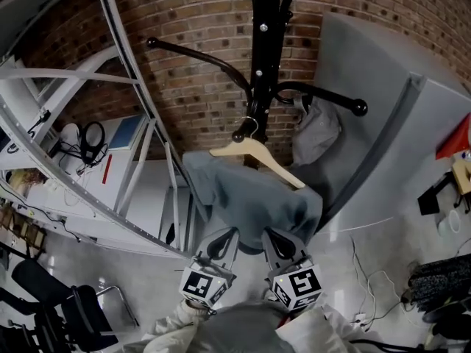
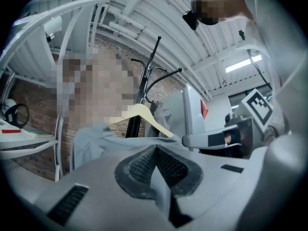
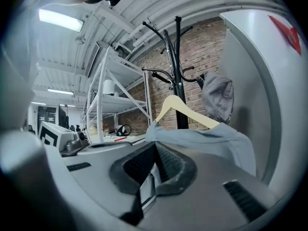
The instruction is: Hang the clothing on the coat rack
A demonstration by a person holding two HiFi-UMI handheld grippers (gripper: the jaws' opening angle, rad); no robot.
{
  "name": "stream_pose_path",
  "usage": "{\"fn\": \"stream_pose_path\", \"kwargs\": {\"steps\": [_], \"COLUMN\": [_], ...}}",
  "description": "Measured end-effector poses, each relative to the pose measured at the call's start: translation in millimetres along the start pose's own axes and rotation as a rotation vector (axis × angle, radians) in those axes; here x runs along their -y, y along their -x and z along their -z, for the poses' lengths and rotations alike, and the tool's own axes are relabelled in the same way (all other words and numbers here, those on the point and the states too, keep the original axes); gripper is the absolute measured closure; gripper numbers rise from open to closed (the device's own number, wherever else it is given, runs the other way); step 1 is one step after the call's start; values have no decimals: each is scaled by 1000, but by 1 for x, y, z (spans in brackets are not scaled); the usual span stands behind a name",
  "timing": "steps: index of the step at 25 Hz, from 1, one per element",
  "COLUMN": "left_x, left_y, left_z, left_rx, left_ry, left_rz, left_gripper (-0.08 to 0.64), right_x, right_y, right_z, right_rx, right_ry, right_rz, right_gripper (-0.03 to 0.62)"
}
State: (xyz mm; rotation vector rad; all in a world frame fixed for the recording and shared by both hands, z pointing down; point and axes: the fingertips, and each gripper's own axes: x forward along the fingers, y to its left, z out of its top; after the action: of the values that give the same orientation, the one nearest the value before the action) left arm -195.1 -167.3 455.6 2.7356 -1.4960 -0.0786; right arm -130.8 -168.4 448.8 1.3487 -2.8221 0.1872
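Cloth is caught in both tools. The left tongs [image 2: 156, 150] are pressed together, with a thin fold of the grey-blue garment [image 1: 250, 197] nipped between the dark ribbed pads. The right tongs [image 3: 155, 148] are closed the same way, pinching another fold of it. In the head view the two tools sit side by side at the garment's lower edge, their tips tucked under the fabric.

The garment is draped over a wooden hanger [image 1: 254, 153], which is tilted with its right end lower. The fabric covers the left shoulder and the right tip, and the middle of the wood is bare. The hanger's metal hook is up against a short lower arm of the black coat rack [image 1: 266, 43], beside that arm's round knob. Whether the hook bears on the arm cannot be told.

A second grey piece of clothing [image 1: 316, 131] hangs from the rack's right arm, just beside the hanger. The rack stands in front of a brick wall [image 1: 199, 20], with a white shelving frame [image 1: 110, 145] to its left and a large grey panel [image 1: 397, 123] to its right.
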Motion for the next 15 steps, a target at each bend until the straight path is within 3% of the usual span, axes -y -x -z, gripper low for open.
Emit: {"fn": "stream_pose_path", "kwargs": {"steps": [4, 9, 15], "left_x": [2, -2, 14], "left_y": [43, 97, 130], "left_z": [4, 20, 16], "left_rx": [-35, 2, -8], "left_ry": [23, 43, 63], "left_rz": [13, 42, 70], "left_gripper": [552, 552, 552], "right_x": [-42, -89, -112], "right_y": [11, 32, 63], "right_z": [6, 16, 22], "right_rx": [-3, -2, 10], "right_ry": [9, 15, 12], "right_rz": [31, 85, 156], "right_gripper": [569, 569, 569]}}
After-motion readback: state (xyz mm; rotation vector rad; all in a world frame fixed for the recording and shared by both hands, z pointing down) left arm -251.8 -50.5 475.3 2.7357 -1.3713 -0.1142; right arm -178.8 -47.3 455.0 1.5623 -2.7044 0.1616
